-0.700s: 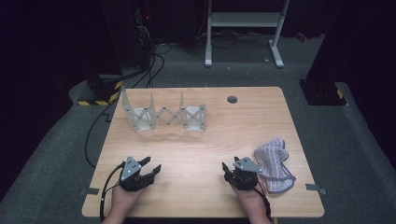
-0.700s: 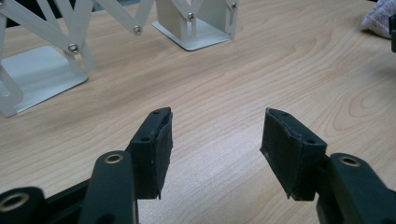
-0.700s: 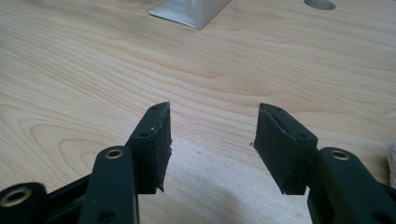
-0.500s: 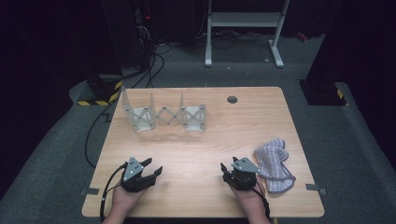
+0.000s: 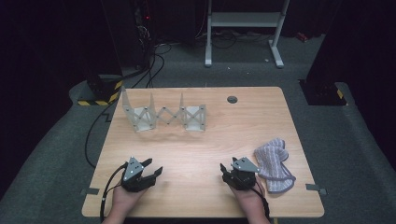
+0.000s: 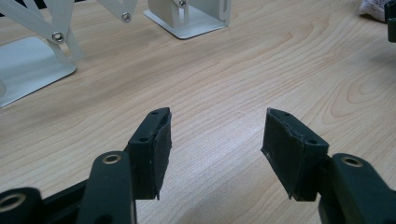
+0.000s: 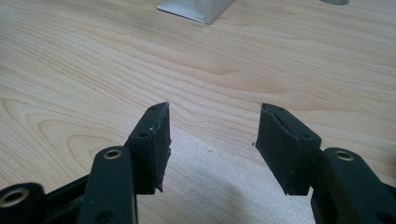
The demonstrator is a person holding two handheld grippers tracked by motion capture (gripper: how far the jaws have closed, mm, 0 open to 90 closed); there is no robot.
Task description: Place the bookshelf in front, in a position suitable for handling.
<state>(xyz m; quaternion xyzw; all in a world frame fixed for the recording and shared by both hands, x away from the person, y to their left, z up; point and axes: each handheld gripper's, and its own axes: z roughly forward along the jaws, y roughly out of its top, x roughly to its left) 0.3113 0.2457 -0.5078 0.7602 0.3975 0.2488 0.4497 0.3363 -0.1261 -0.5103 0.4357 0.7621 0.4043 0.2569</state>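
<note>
Cloth [image 5: 274,163], striped lilac and white, lies crumpled on the wooden table [image 5: 196,154] near its right edge, toward the near side. Right gripper [image 5: 233,171] sits just beside the cloth's left edge, held by the person's right hand [image 5: 248,198] at the near edge of the table; whether the gripper body touches the fabric I cannot tell. Its 2 jaws stand wide apart in the right gripper view [image 7: 212,126], bare wood between the pads, nothing held. Left gripper [image 5: 152,169] is well apart from the cloth, at the table's near left, in the left hand [image 5: 125,199]. Its 2 jaws are likewise spread wide [image 6: 215,130], empty, low over the wood. White folding rack [image 5: 164,116], with scissor-type links, stands upright at the far left part of the table. Small round grommet [image 5: 232,99] sits near the far edge.
</note>
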